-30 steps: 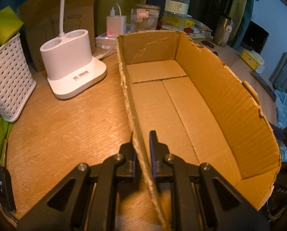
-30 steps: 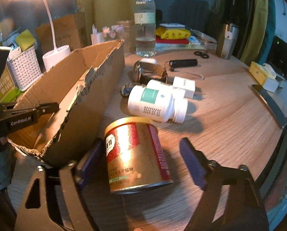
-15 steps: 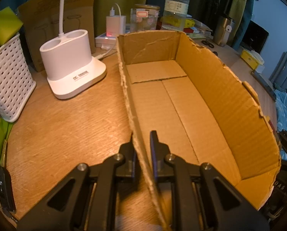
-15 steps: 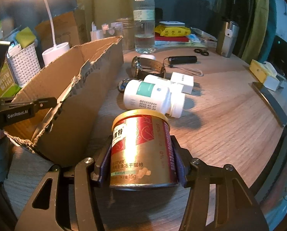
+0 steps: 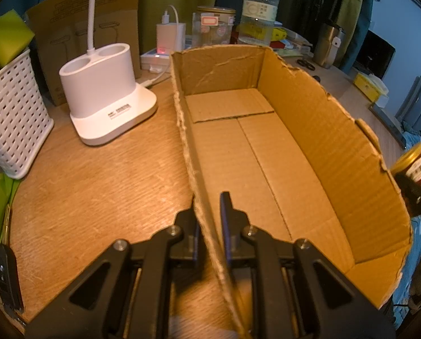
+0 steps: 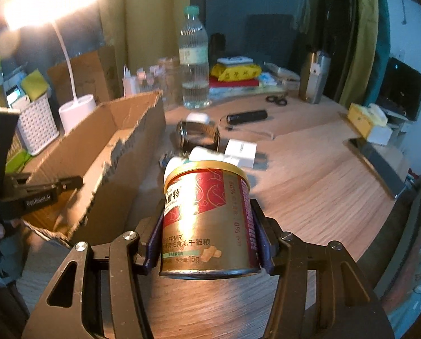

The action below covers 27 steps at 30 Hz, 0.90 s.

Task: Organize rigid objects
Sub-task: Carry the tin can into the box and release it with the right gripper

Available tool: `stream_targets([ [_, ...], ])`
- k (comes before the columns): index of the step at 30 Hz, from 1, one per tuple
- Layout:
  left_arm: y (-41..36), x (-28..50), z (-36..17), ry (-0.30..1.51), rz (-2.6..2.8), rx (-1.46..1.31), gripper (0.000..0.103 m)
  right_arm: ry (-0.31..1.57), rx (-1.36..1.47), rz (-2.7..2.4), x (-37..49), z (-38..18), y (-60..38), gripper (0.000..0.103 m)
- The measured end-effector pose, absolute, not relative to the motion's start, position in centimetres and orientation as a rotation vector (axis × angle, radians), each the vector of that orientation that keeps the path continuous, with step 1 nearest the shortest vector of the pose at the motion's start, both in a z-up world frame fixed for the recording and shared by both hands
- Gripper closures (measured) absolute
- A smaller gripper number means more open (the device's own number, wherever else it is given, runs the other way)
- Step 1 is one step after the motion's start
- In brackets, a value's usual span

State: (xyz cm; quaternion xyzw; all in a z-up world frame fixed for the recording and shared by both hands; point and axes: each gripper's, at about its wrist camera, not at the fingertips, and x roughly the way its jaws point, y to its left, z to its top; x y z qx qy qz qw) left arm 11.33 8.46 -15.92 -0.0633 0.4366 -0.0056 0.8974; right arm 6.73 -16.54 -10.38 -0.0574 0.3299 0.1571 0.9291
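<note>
An open cardboard box [image 5: 266,155] with torn edges lies on the round wooden table, nothing inside it. My left gripper [image 5: 210,212] is shut on the box's near left wall. In the right wrist view my right gripper [image 6: 209,234] is shut on a gold and red can [image 6: 207,220], lifted off the table just right of the cardboard box [image 6: 103,152]. The same can [image 5: 416,166] peeks past the box's right wall in the left wrist view. Behind the can lie a white pill bottle [image 6: 179,163], a small white box [image 6: 240,152], a wristwatch [image 6: 196,135] and a black flashlight [image 6: 247,116].
A white lamp base [image 5: 106,99], a white basket [image 5: 12,118] and a charger [image 5: 170,36] stand left of the box. A water bottle [image 6: 194,59], a steel flask [image 6: 314,76], scissors [image 6: 276,100] and a yellow packet [image 6: 235,72] line the far edge. A car key [image 5: 5,279] lies at near left.
My right gripper closed on the can, stood it upright and lifted it off the table. The left gripper and the box have not moved.
</note>
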Motion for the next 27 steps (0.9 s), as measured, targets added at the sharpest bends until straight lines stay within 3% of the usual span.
stream_targets([
  [13, 8.5, 11.4, -15.9, 0.905, -0.010, -0.131, 0.090, 0.561, -0.127, 0.380, 6.9, -5.8, -14.4, 0.046],
  [27, 8.6, 11.4, -16.0, 0.905, -0.010, -0.131, 0.090, 0.551, -0.169, 0.512, 5.6, -5.6, -9.0, 0.046],
])
